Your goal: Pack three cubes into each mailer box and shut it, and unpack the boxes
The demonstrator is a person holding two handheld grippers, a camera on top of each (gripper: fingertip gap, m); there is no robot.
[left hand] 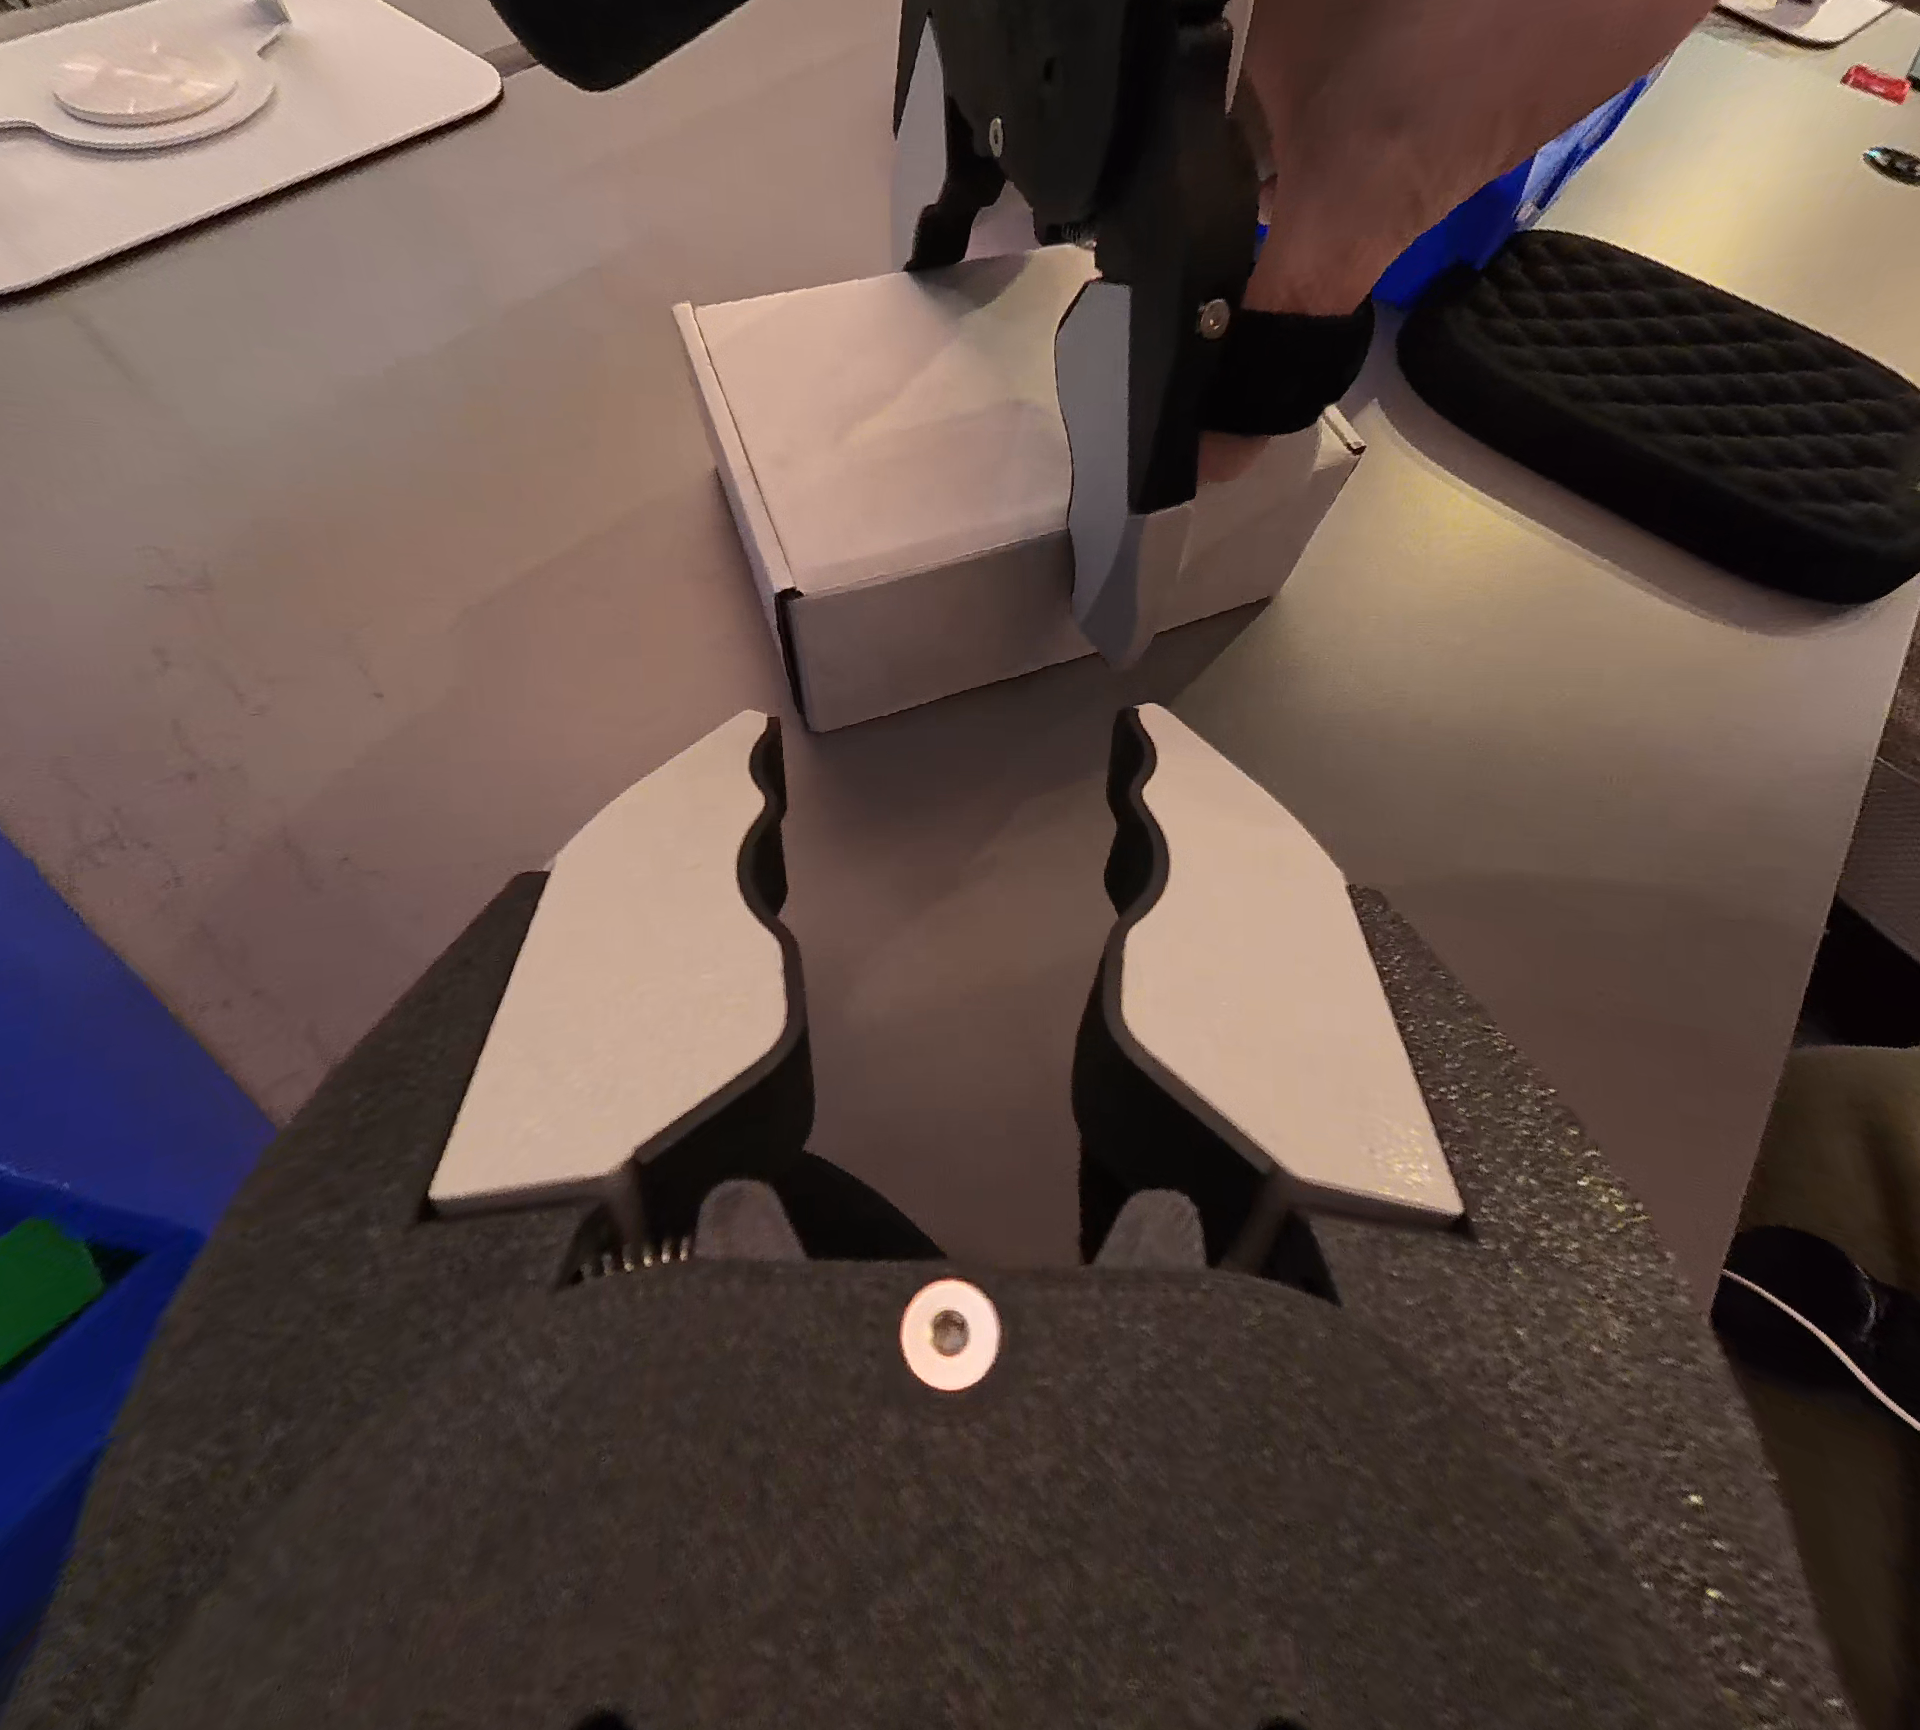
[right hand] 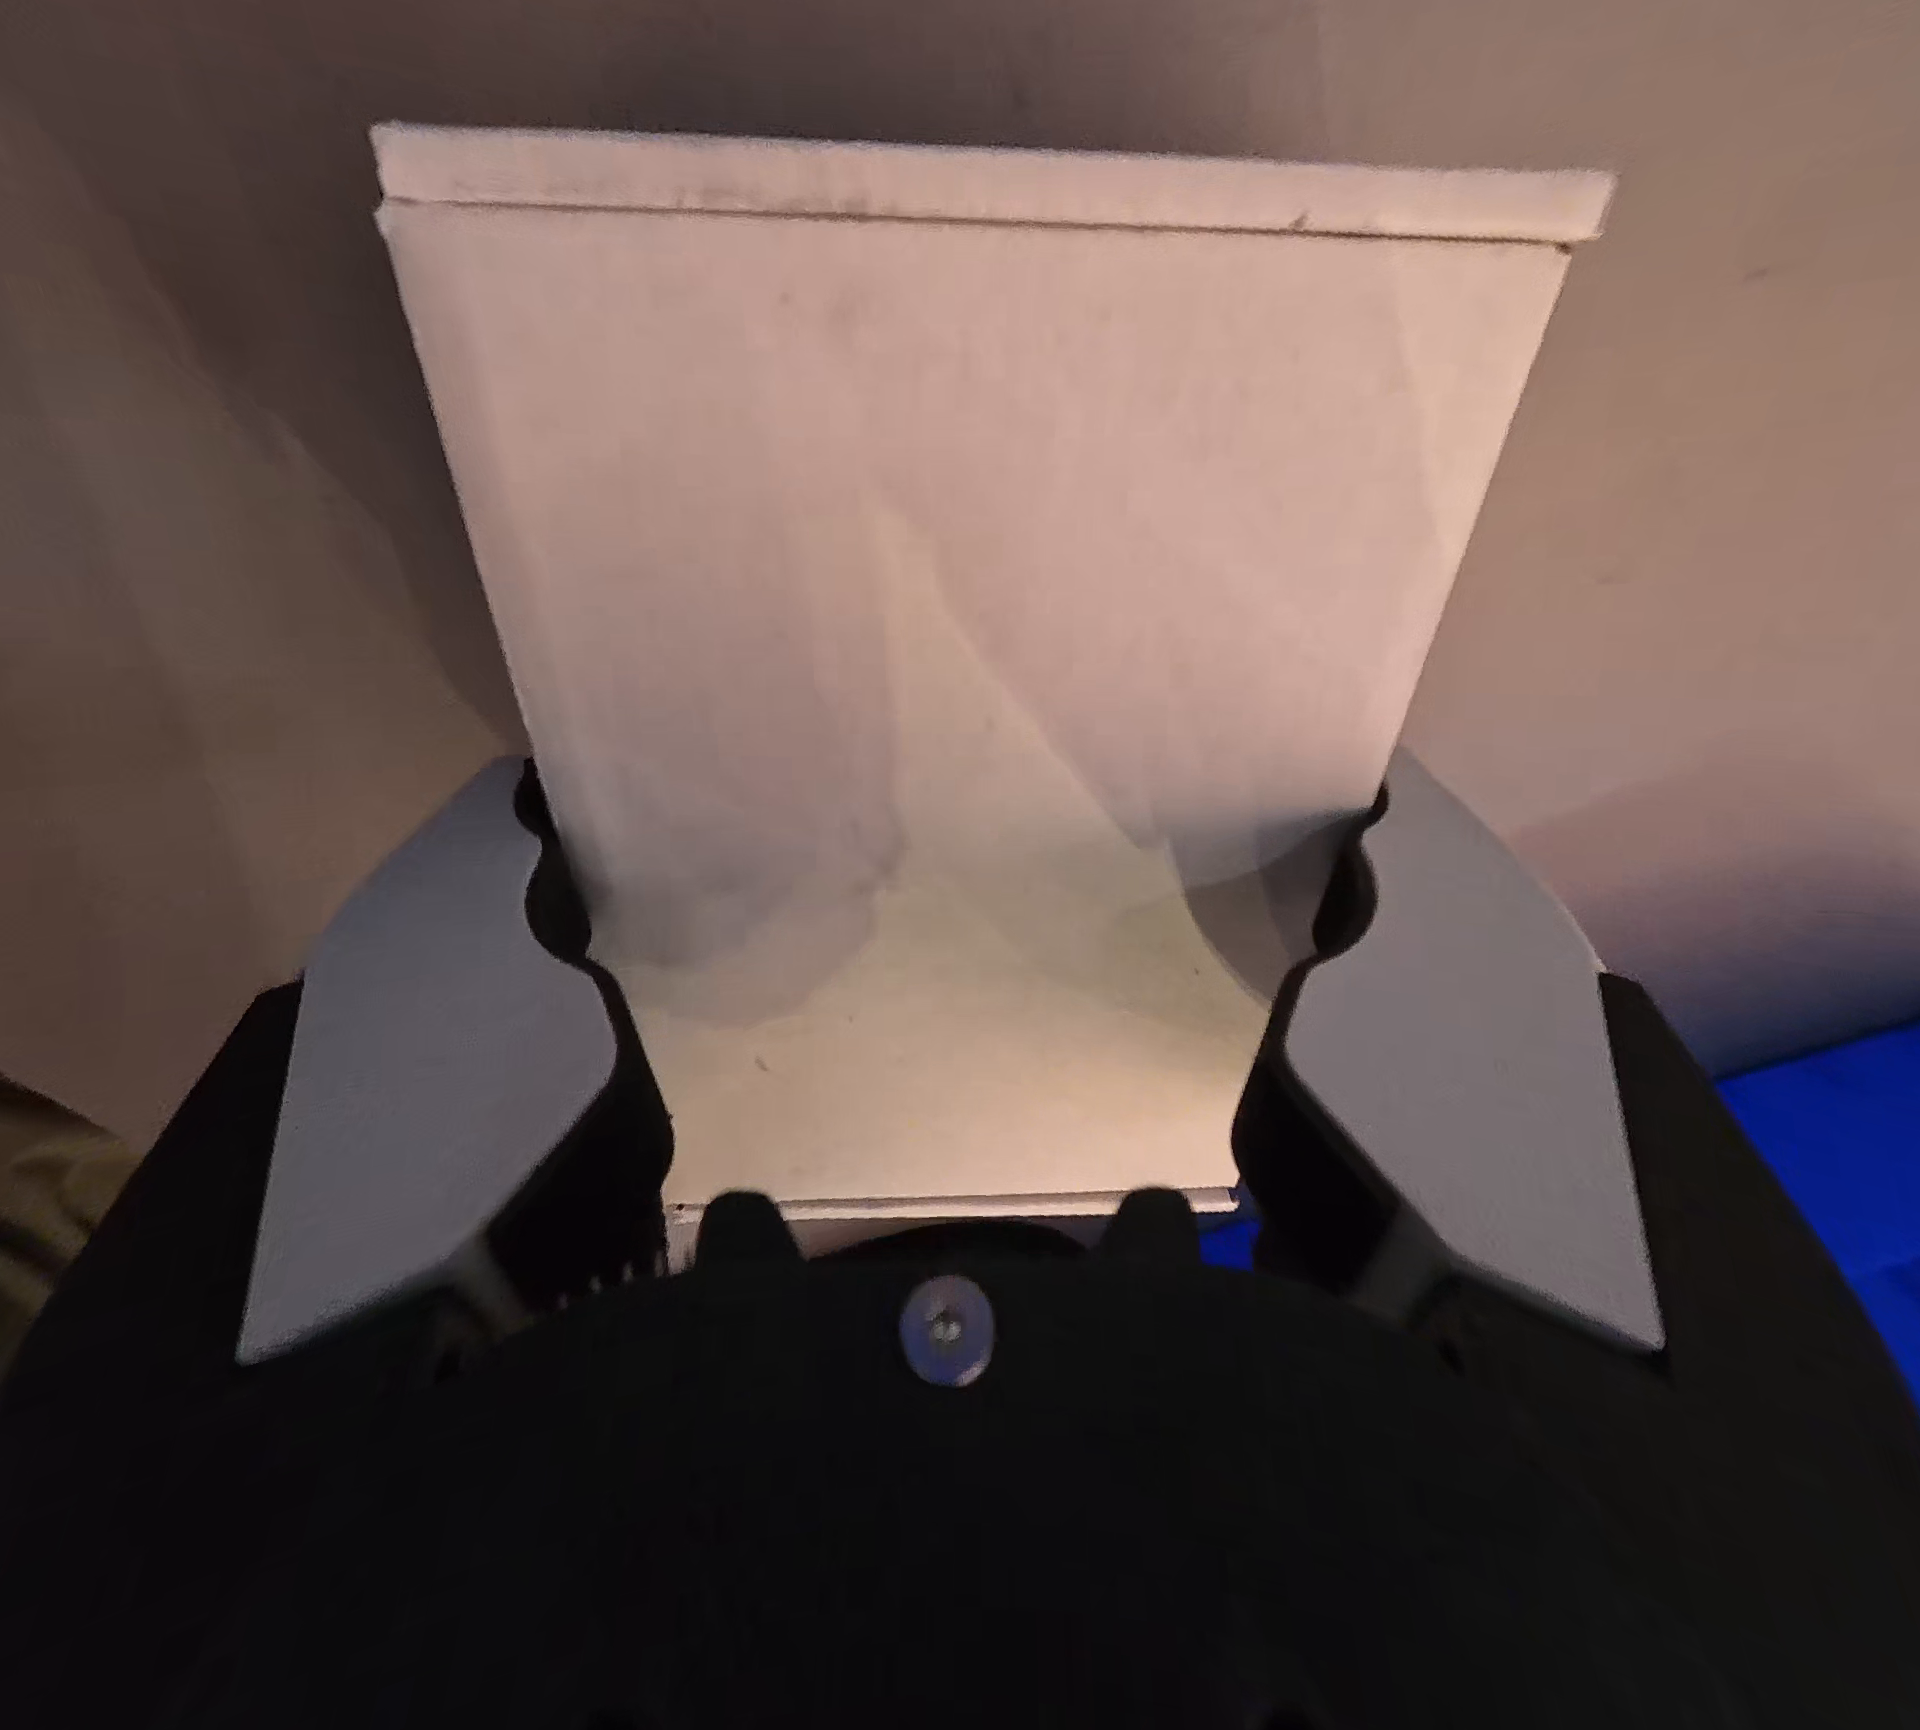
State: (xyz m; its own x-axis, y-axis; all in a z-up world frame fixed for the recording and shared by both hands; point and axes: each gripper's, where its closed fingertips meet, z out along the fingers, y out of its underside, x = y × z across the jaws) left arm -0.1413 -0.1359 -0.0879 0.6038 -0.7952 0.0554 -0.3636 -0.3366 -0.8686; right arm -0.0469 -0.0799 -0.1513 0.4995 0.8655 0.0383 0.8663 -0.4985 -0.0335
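Observation:
A white mailer box (left hand: pixel 904 433) lies shut on the grey table (left hand: pixel 364 537). My right gripper (left hand: pixel 1018 444) comes down on it from above. One finger is at the box's far side and the other hangs over its near side. In the right wrist view the box (right hand: pixel 935 433) fills the gap of the right gripper (right hand: pixel 954 776), and both pads touch its sides. My left gripper (left hand: pixel 945 724) is open and empty, just short of the box's near corner. A green cube (left hand: pixel 42 1285) lies in a blue bin (left hand: pixel 83 1109) at the lower left.
A black quilted pad (left hand: pixel 1683 413) lies right of the box. A white stand base (left hand: pixel 208 111) sits at the far left. Another blue bin (left hand: pixel 1486 215) is behind the person's hand (left hand: pixel 1455 18). The table's edge runs down the right side. My left gripper's tips are some 15 cm from the green cube (left hand: pixel 42 1285).

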